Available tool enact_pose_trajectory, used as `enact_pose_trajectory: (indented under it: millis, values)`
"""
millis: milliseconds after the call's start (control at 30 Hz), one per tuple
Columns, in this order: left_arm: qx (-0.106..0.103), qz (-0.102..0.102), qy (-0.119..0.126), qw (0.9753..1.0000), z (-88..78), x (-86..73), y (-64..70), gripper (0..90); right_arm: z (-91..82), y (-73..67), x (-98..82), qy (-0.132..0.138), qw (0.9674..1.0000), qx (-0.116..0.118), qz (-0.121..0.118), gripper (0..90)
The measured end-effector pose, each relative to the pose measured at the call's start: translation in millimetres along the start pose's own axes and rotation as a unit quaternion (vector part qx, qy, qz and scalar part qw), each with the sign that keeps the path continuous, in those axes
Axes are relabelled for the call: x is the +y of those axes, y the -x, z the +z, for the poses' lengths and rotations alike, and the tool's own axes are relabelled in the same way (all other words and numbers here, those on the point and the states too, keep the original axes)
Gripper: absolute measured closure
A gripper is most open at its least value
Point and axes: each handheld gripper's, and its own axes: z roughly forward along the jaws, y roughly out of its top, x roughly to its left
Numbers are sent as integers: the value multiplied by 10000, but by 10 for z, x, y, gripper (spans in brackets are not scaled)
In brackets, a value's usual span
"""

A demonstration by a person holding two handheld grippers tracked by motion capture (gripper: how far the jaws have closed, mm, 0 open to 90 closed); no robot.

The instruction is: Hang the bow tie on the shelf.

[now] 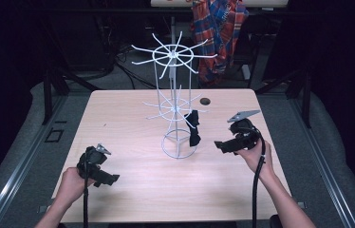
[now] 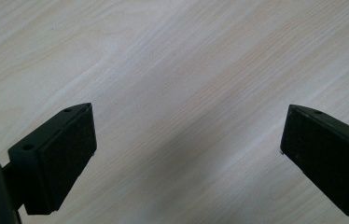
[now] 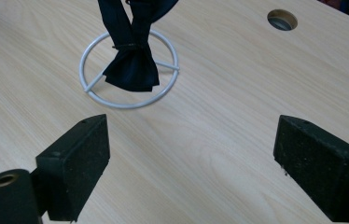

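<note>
A white wire rack (image 1: 173, 56) with two tiers of hooks stands mid-table on a ring base (image 3: 116, 103). A dark knotted cloth (image 1: 194, 128) hangs from a lower hook on the rack's right side; in the right gripper view the cloth (image 3: 133, 70) dangles over the ring. My right gripper (image 1: 220, 146) sits to the right of the rack, pointing at it, a short gap away. Its jaws stand open, and my right gripper (image 3: 191, 158) has only bare wood between them. My left gripper (image 1: 111, 179) rests low at the front left. Open as well, my left gripper (image 2: 186, 140) frames bare tabletop.
The light wooden table (image 1: 118, 118) has a round cable hole (image 1: 205, 101) behind the rack, the same cable hole (image 3: 282, 19) lying top right in the right gripper view. A plaid shirt (image 1: 218, 28) hangs beyond the far edge. Dark floor and frames surround the table.
</note>
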Motion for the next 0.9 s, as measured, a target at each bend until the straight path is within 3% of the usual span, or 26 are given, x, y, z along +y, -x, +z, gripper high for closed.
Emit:
enact_pose_trajectory:
  millis: [533,767,900]
  values:
    - [-56,123,-5,9999,31,89,31,36,110,68,-196,-576,9983,-10,88,52]
    - [-98,198,-5,9998,67,153,54,36,249,105,-329,-1066,9941,108,161,34]
    - [-131,261,-46,9996,84,187,65,36,354,111,-403,-1496,9885,183,153,25]
